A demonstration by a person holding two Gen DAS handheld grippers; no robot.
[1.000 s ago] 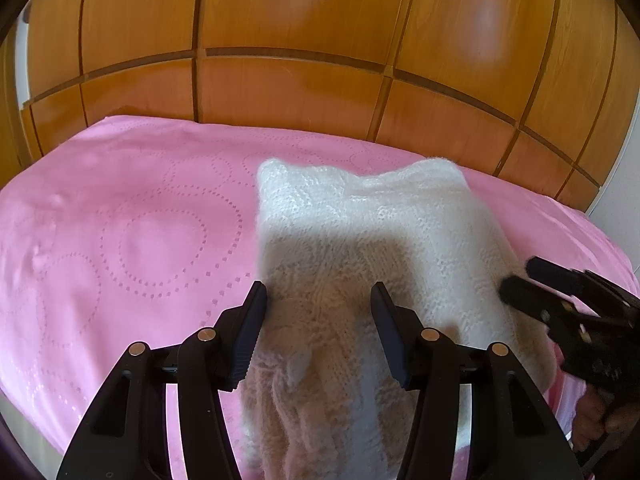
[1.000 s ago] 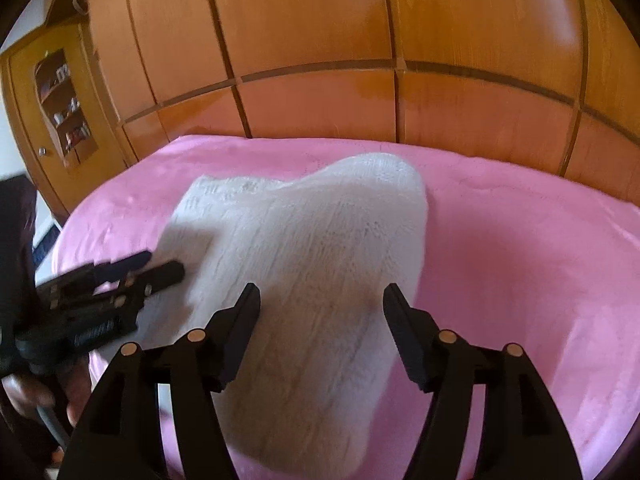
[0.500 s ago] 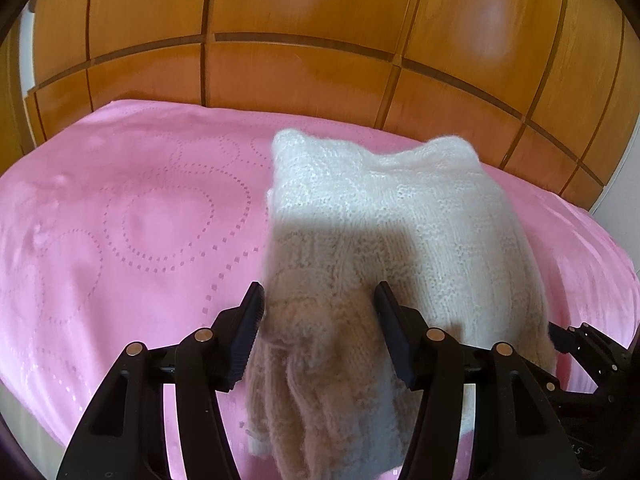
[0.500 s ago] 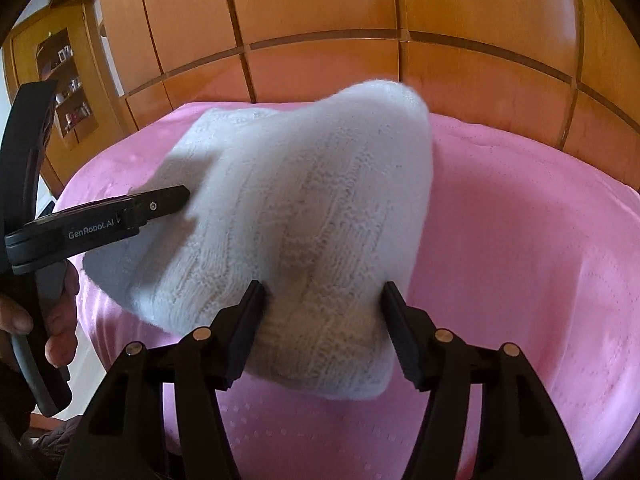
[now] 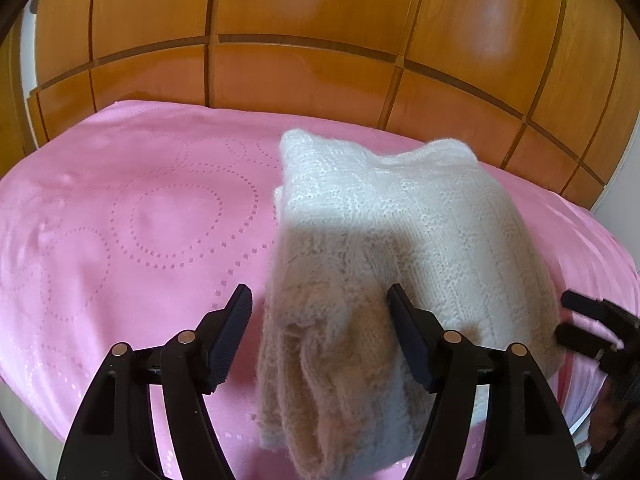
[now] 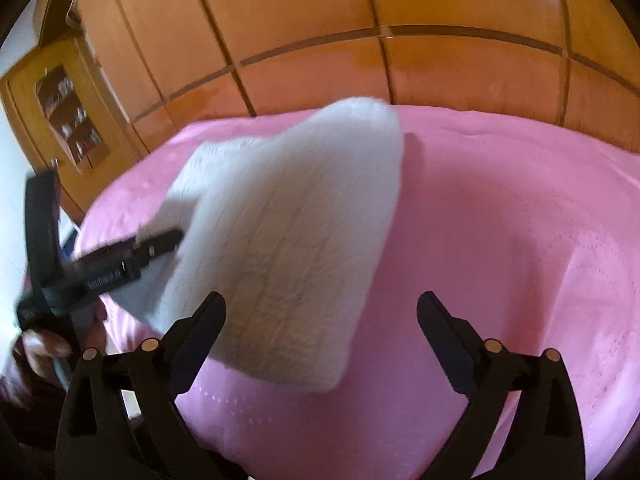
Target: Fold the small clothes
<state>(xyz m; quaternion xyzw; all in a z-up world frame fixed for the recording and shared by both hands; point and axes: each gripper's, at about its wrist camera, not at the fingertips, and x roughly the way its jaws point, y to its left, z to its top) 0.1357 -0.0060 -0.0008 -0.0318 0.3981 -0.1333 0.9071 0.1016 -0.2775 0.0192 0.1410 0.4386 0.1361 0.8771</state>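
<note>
A folded white knitted garment (image 5: 400,240) lies on the pink bedspread (image 5: 140,220). My left gripper (image 5: 320,320) is open, its fingers on either side of the garment's bunched near end, which lies between them. The garment also shows in the right wrist view (image 6: 292,248). My right gripper (image 6: 320,320) is open and empty; its left finger is in front of the garment's near edge, its right finger over bare bedspread (image 6: 500,240). The left gripper's fingers (image 6: 152,248) reach in at the garment's left side. The right gripper's fingertips (image 5: 580,320) show at the garment's right edge.
A wooden panelled wardrobe (image 5: 320,40) stands right behind the bed. A wooden cabinet with shelves (image 6: 68,120) is at the far left in the right wrist view. The bed's near edge runs just below both grippers.
The right gripper has pulled back and shifted right; the garment no longer sits between its fingers and now lies flatter on the bed. The left gripper stays open around the near end.
</note>
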